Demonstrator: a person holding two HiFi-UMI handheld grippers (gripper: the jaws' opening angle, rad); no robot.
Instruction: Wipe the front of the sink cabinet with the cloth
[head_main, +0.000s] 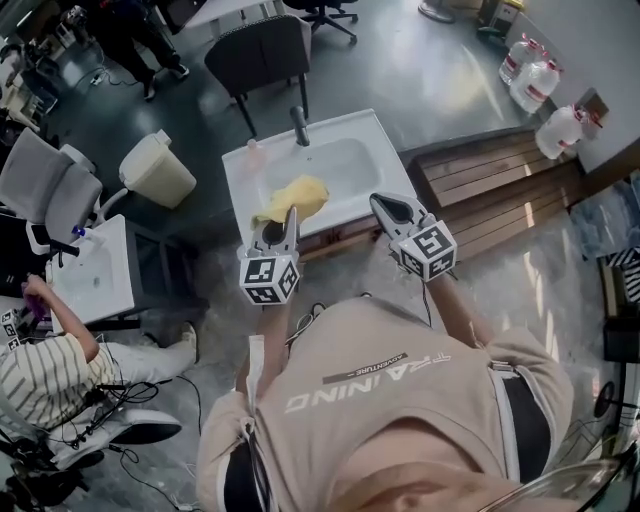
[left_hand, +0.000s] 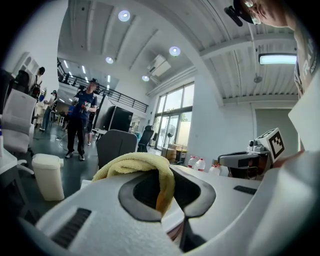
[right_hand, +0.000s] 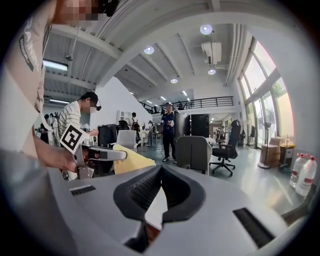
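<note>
Here, the left gripper (head_main: 283, 222) is clamped on the yellow cloth (head_main: 296, 194), one fold pinched between its pads, the rest bunched in the sink (head_main: 238, 180) by the front rim. The right gripper (head_main: 392, 208) hovers near it over the same rim, jaws drawn together with nothing between them. Both point away from the person, toward the tap (head_main: 299, 125) at the back rim. The cabinet (head_main: 338, 238) front shows as a brown strip under the rim. A bin (head_main: 157, 168) stands on the floor beside the sink
</note>
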